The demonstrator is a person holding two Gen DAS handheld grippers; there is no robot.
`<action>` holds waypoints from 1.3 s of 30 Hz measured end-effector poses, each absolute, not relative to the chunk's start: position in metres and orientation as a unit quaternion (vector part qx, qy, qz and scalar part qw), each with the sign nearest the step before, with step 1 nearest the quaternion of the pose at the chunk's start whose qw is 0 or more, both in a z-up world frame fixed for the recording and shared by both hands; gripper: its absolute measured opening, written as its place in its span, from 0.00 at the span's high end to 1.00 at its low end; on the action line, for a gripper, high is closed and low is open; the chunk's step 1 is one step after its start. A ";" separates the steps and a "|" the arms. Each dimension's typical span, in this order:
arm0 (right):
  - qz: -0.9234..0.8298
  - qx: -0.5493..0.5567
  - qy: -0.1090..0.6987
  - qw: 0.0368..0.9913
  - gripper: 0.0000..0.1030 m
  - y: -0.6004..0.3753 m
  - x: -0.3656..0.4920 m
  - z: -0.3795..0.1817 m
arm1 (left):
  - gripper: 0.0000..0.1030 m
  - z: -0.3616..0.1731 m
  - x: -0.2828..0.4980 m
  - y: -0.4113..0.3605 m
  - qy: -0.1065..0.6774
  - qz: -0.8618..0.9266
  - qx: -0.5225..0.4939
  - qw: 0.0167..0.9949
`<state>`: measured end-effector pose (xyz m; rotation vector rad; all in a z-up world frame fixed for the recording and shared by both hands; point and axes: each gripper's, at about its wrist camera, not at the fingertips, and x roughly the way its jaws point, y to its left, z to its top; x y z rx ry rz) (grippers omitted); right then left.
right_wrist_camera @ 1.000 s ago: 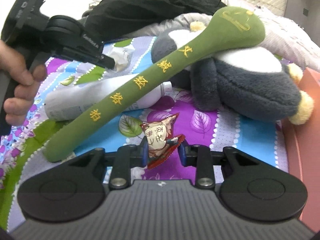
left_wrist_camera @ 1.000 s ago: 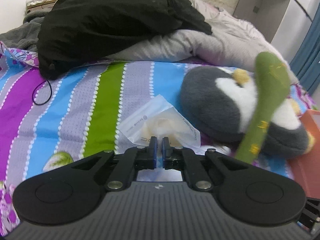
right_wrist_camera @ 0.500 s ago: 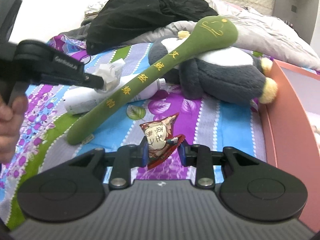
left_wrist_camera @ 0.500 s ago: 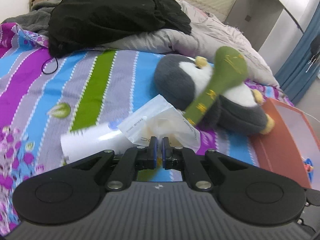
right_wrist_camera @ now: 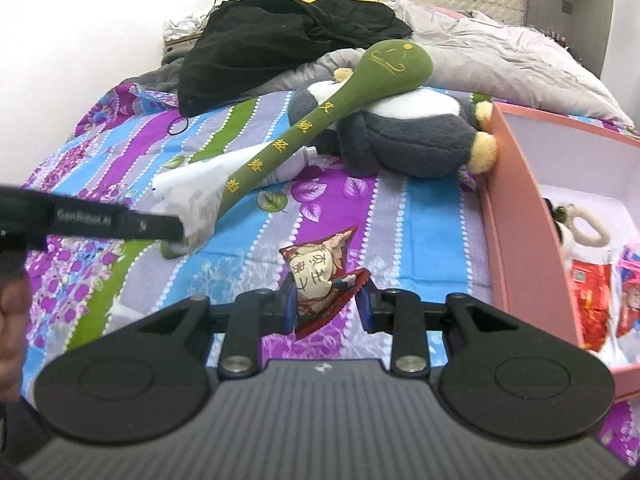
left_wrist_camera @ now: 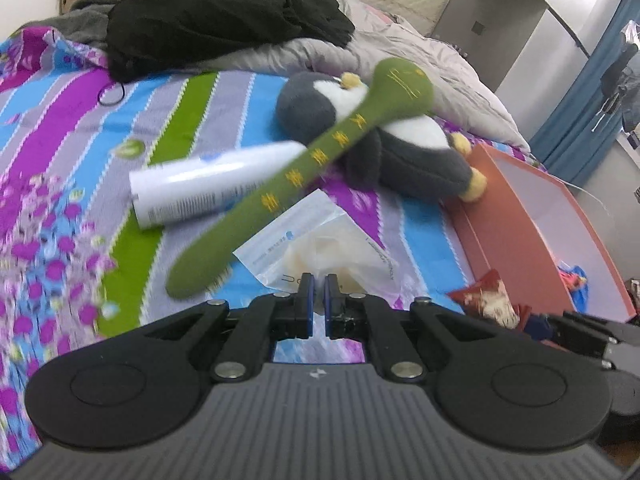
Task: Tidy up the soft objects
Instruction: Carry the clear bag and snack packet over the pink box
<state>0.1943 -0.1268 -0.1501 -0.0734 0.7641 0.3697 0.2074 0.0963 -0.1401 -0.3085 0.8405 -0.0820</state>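
Observation:
My left gripper is shut on a clear plastic bag with pale stuff inside, held above the striped bedspread. My right gripper is shut on a small red snack packet, which also shows at the lower right of the left wrist view. A long green plush stick with yellow characters leans on a grey and white plush penguin. From the right wrist, the green stick and the penguin lie ahead, and the left gripper enters from the left with the bag.
A pink box with a white inside stands at the right and holds a keyring toy and red packets; it also shows from the left wrist. A white bottle lies under the stick. Black clothes and a grey quilt are piled behind.
Both grippers have pulled back and up from the bed with their loads, so the bottle, the stick's whole length and the pink box have come into view.

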 end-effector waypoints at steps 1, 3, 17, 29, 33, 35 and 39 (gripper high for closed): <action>0.180 -0.034 0.371 0.911 0.68 -0.130 0.190 -0.148 | 0.94 -0.140 0.201 0.093 0.407 -0.041 -0.152 0.900; 0.178 -0.033 0.370 0.911 0.68 -0.134 0.183 -0.145 | 0.94 -0.139 0.188 0.086 0.410 -0.043 -0.159 0.897; 0.169 -0.012 0.349 0.922 0.68 -0.161 0.167 -0.102 | 0.94 -0.103 0.156 0.052 0.407 -0.066 -0.166 0.896; 0.157 0.005 0.305 0.939 0.68 -0.199 0.191 -0.046 | 0.94 -0.044 0.183 0.006 0.381 -0.096 -0.144 0.908; 0.150 0.007 0.290 0.945 0.68 -0.217 0.202 -0.029 | 0.94 -0.023 0.200 -0.012 0.369 -0.109 -0.135 0.913; 0.146 0.007 0.283 0.948 0.68 -0.227 0.209 -0.022 | 0.94 -0.012 0.210 -0.025 0.361 -0.117 -0.130 0.916; 0.137 0.010 0.275 0.952 0.68 -0.250 0.223 -0.014 | 0.94 0.002 0.229 -0.050 0.349 -0.133 -0.124 0.919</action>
